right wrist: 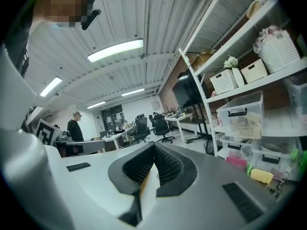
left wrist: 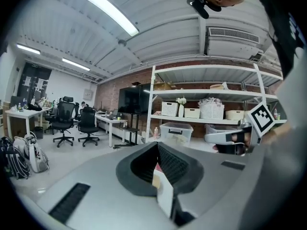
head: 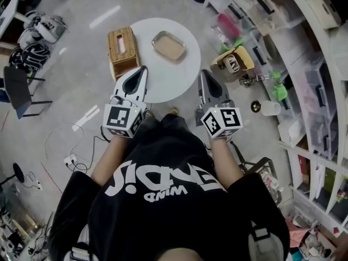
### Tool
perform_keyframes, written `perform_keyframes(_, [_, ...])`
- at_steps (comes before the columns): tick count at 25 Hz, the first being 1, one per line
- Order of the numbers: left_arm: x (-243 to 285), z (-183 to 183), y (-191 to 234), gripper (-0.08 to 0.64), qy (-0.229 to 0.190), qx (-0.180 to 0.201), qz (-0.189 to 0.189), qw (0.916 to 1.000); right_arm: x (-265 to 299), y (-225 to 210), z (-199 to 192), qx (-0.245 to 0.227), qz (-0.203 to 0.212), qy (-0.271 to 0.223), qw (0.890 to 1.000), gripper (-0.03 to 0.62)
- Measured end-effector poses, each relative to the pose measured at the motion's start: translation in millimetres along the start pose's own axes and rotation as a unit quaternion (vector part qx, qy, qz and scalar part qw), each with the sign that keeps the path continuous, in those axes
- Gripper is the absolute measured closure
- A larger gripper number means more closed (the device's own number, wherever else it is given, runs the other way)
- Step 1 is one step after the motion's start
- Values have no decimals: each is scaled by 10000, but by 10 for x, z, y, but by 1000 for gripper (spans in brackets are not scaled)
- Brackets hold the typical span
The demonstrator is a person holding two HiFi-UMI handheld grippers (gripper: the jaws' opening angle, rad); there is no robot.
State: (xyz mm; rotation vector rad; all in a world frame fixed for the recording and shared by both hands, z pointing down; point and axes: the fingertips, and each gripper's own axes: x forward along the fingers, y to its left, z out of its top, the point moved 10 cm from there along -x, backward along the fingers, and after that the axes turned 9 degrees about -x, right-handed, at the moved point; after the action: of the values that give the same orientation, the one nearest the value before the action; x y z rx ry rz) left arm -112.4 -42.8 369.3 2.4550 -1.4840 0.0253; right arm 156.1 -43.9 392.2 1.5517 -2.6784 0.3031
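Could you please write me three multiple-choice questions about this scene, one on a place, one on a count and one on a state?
1. Where on the round white table does the wicker box sit?
A. at its left rim
B. at its middle
C. at its right rim

2. How many things lie on the table?
A. one
B. two
C. four

3. How do the jaws of the left gripper and the right gripper stand?
A. both pairs together
B. both pairs wide apart
C. left together, right apart

Answers:
1 A: the head view shows the box against the table's left rim.
2 B: only the box and a shallow beige tray lie there.
3 A: each gripper view shows its pads meeting at the tip with nothing between them.
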Motion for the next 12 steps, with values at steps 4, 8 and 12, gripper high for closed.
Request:
perform_keyframes(4, [110, 32, 158, 558, 24, -5, -68, 10000, 188, 4, 3, 46, 21, 18, 10000, 595])
perform_keyframes(8, [231, 56, 272, 558, 126, 3, -274, 9995, 310, 17, -31, 195, -94, 80, 9997, 552])
perform_keyframes(12, [343, 99, 377, 558, 160, 18, -421, 9990, 454, 38, -82, 319, -67, 163, 9993, 489])
